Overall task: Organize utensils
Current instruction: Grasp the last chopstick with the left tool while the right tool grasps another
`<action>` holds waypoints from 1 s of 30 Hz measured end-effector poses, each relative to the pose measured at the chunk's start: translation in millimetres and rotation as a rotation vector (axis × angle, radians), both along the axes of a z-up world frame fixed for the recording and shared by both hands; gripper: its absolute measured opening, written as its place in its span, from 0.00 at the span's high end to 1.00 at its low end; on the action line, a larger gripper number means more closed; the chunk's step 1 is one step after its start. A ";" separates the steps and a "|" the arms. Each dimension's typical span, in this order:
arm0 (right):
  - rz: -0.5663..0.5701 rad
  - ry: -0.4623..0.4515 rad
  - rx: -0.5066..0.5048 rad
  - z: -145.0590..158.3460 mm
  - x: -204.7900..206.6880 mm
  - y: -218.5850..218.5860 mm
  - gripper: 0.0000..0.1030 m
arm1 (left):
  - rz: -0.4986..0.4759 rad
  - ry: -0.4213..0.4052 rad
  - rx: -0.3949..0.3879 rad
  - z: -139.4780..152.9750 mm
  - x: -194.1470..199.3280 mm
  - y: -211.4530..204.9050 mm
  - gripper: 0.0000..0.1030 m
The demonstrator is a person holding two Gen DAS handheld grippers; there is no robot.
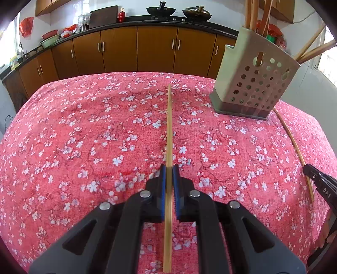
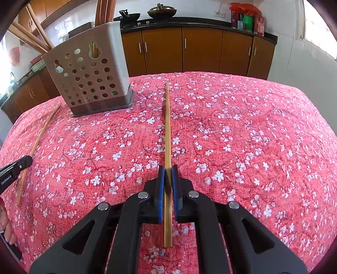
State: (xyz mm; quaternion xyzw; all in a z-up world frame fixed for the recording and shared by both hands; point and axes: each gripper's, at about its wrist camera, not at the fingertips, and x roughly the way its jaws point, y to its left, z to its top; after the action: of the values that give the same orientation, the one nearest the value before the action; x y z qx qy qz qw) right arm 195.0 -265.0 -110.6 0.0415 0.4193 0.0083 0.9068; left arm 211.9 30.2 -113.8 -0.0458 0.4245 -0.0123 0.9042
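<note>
Two hand-held grippers over a table covered by a red cloth (image 1: pixel 84 137) printed with white blossoms. The left gripper (image 1: pixel 169 168) has its blue-padded jaws clamped on a bamboo chopstick (image 1: pixel 169 126), which runs straight ahead between the pads, its far tip over the middle of the cloth and its near end passing back under the gripper body. The right gripper (image 2: pixel 167 168) is likewise closed on a second bamboo chopstick (image 2: pixel 167 126), held the same way and pointing toward the far edge of the table. A grey perforated utensil holder (image 1: pixel 254 80) stands upright on the cloth between the two grippers, to the right in the left wrist view and to the left in the right wrist view (image 2: pixel 90 71); several wooden chopsticks and handles rise out of its top. Each held chopstick appears in the other camera lying low over the cloth beside the holder's base, with the black tip of the neighbouring gripper on it. Behind the table, brown wooden cabinets (image 1: pixel 137 48) carry a dark counter with two woks (image 1: pixel 161 10).
</note>
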 end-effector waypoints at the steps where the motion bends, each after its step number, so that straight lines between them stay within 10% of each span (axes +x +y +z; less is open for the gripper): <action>1: 0.000 0.000 0.003 -0.3 0.2 -0.4 0.92 | 0.000 0.000 -0.008 -0.4 0.8 0.9 0.90; 30: -0.002 -0.001 0.009 0.7 -2.8 -1.5 0.92 | 0.003 0.000 -0.032 2.5 -1.5 4.8 0.89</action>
State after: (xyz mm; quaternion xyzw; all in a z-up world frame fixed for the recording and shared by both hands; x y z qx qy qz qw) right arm 192.1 -266.5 -109.9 0.0459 0.4188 0.0093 0.9069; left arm 210.5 35.0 -111.4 -0.0611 0.4241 -0.0175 0.9034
